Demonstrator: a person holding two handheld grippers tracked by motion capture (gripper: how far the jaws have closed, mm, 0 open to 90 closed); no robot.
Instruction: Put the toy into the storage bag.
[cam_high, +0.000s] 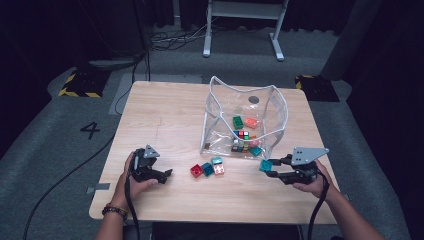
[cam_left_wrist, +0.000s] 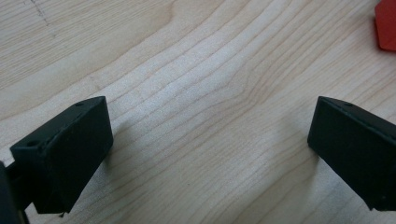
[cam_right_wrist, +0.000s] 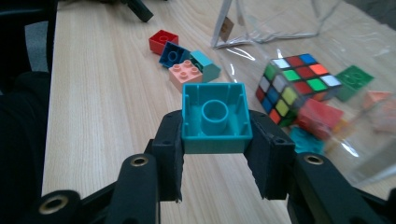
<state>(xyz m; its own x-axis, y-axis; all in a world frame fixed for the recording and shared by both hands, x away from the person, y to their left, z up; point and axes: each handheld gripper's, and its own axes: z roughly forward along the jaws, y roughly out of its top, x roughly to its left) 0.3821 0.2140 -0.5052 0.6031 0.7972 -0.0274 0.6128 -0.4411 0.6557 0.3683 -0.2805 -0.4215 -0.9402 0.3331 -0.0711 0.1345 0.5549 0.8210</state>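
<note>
Right gripper: closed on a teal brick; both pads press its side walls, hollow underside facing the gripper's own camera. In the high view it is held above the table, just in front of the clear bag's near right corner.
Teal brick, position: clear of the tabletop, outside the bag, between the jaws at their tips.
Left gripper: jaws apart, nothing between them; in the left gripper view bare wood lies between the pads. It sits low over the table at the near left, held in the left hand.
Loose bricks on table: a red brick, a blue brick, a pink brick and a second teal one lie bunched together, touching, between the two grippers and just in front of the bag.
Clear bag: stands open on the far right half of the table, white-edged.
Bag contents: a colour cube, a green brick, an orange brick and further red and teal pieces near the front wall.
</note>
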